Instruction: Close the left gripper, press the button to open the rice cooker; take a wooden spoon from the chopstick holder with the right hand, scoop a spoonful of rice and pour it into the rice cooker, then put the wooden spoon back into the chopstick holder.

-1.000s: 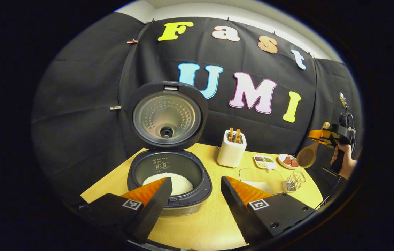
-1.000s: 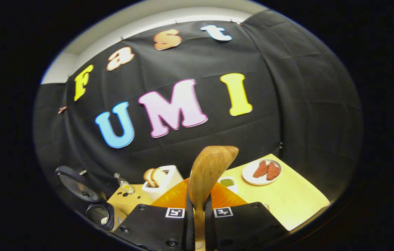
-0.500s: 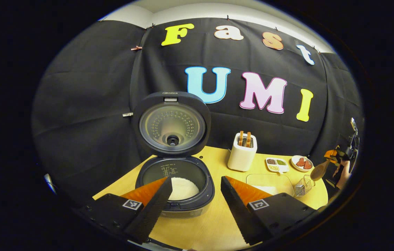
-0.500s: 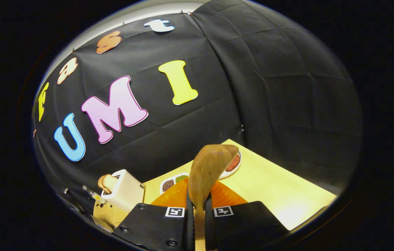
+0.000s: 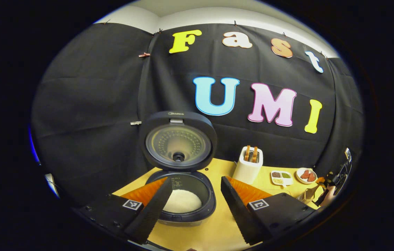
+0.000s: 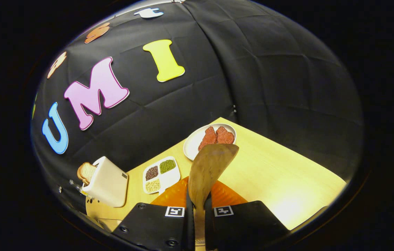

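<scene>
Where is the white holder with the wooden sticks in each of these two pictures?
Left gripper view: white holder, low and right of centre.
Right gripper view: white holder, lower left, looking tilted.
Shared landmark: the divided dish, just right of it in both.

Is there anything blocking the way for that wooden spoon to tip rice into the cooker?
Nothing visible does. The rice cooker stands with its lid raised, pot open on top. The wooden spoon is clamped in the right gripper, over the table's far side; the open left gripper hovers near the cooker.
</scene>
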Tool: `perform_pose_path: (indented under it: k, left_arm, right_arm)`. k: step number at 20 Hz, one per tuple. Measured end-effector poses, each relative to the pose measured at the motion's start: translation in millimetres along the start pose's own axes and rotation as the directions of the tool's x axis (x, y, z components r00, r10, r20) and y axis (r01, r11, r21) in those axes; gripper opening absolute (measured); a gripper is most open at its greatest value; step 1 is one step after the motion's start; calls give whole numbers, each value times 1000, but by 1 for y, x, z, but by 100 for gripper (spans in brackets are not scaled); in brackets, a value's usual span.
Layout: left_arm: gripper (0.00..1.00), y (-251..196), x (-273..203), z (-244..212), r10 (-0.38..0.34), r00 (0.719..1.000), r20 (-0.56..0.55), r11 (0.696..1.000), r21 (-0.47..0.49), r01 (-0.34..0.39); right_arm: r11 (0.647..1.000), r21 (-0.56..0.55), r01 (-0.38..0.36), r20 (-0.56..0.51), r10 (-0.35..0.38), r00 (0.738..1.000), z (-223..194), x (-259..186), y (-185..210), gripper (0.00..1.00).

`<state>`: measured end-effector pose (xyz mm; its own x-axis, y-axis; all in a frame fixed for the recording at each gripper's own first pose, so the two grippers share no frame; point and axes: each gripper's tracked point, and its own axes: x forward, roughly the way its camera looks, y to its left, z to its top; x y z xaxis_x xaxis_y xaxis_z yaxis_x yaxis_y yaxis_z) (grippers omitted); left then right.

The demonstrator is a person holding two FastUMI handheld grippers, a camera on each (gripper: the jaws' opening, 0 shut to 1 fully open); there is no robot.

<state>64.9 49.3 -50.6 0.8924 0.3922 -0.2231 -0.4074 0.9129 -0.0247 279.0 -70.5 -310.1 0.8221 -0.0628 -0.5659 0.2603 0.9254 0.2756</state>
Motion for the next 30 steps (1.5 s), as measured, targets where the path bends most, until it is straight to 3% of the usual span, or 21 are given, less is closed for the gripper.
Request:
perform_pose_path:
  k: [3,4,6,7,8,10,14,21,28,30]
  left_arm:
    - [95,16,7,26,56,997,51,998,-12,-55]
    - [92,19,10,36,62,995,75,998,-4,-62]
    - [95,15,15,63,26,987,159,999,19,-30]
    - [95,14,19,76,11,980,199,999,42,-20]
    - [95,14,24,85,-1,974,227,998,68,-15]
    - [95,15,36,99,-20,963,269,995,97,-6]
    - [95,23,62,130,-37,933,358,994,113,-4]
    - [94,40,127,156,-73,908,413,990,140,16]
    - [92,50,168,139,-79,939,335,989,147,31]
    - [97,50,166,138,-73,943,326,990,135,31]
  right_arm:
    - [1000,12,4,-21,-4,1000,-10,-2,-3,17]
    - [1000,15,8,-24,-8,1000,-10,-1,-4,12]
    - [1000,8,12,-24,-11,1000,-9,-10,-4,28]
    - [1000,-6,1,-20,-1,1000,-8,-18,-2,22]
    - [1000,-27,-4,-9,4,1000,-5,-24,-2,58]
    - [996,-85,7,9,-7,1000,0,-32,-9,100]
    - [988,-155,27,44,-20,999,14,-79,-16,99]
    - [963,-268,16,117,16,993,34,-164,-16,98]
    - [936,-350,-30,163,93,982,34,-231,7,99]
    - [918,-393,-49,168,124,978,31,-244,16,98]
